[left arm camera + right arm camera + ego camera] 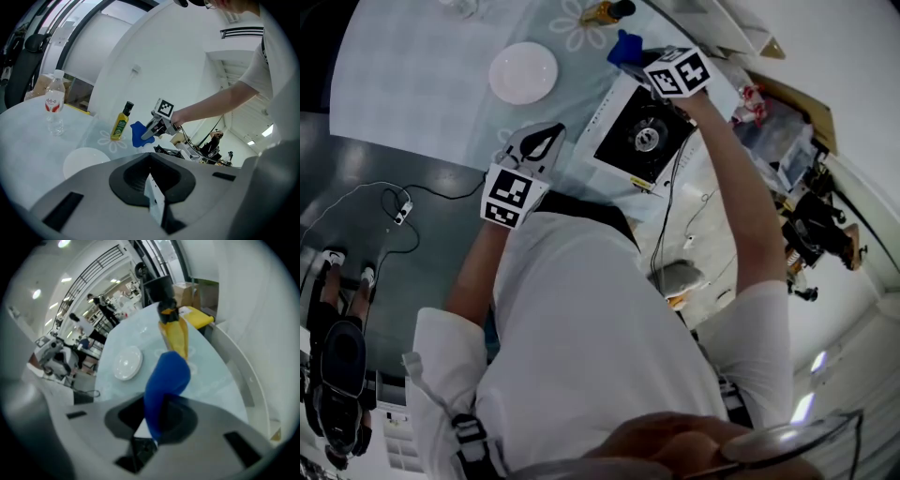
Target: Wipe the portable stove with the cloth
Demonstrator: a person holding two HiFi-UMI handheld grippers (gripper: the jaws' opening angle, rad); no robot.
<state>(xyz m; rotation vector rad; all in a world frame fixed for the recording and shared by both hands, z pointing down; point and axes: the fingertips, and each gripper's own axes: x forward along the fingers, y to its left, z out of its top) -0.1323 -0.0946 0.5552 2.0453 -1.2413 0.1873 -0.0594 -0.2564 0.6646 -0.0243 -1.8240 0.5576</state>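
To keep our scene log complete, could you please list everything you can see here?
portable stove: one, white with black top, on the table
cloth: one, blue, clamped in the right tongs
plate: one, white, on the table, left of the stove
oil bottle: one, yellow, far side of the table
water bottle: one, clear, on the table
left tongs: shut, empty
right tongs: shut on the cloth, over the stove's far corner

A pale table (403, 84) stands on a dark floor (356, 150), with a white wall (178, 56) behind it.
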